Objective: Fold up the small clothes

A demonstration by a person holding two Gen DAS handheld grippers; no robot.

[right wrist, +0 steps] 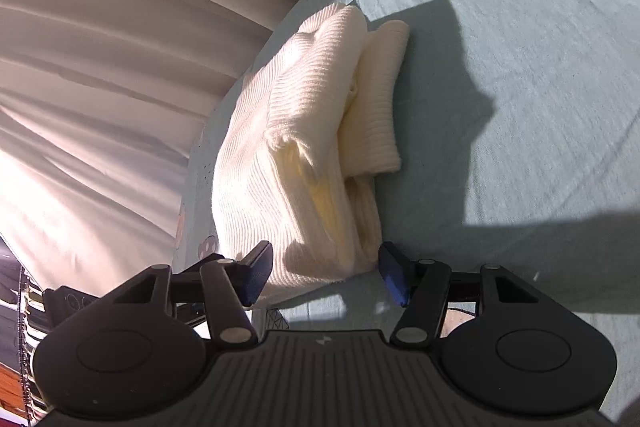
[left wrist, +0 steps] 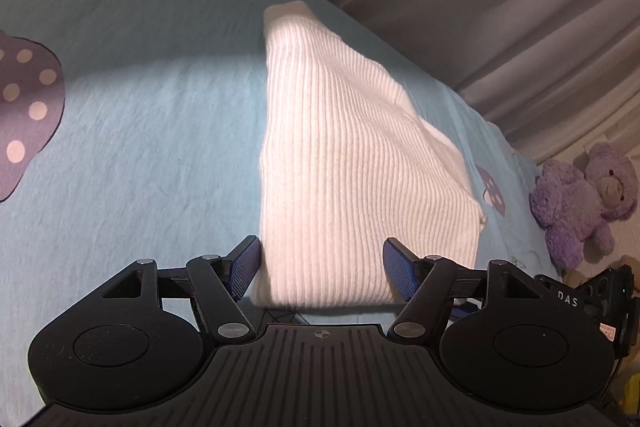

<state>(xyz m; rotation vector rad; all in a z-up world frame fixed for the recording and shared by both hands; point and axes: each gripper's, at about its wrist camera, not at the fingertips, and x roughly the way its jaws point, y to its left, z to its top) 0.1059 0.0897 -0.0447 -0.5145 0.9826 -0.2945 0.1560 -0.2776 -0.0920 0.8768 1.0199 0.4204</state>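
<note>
A white ribbed knit garment (left wrist: 340, 163) lies folded on the light blue bedsheet (left wrist: 152, 131). In the left wrist view my left gripper (left wrist: 322, 269) is open, its blue pads (left wrist: 246, 269) on either side of the garment's near end, with cloth between the jaws. In the right wrist view the same garment (right wrist: 296, 147) shows as a cream bundle with a folded sleeve on top. My right gripper (right wrist: 326, 273) is open, its blue fingertips (right wrist: 394, 277) straddling the bundle's near corner.
The bedsheet (right wrist: 520, 87) has mushroom prints (left wrist: 28, 107). A purple teddy bear (left wrist: 580, 203) sits past the bed's right edge. Pale curtains (left wrist: 480, 7) hang behind the bed, also in the right wrist view (right wrist: 120, 67). The other gripper's body (left wrist: 600, 295) shows at right.
</note>
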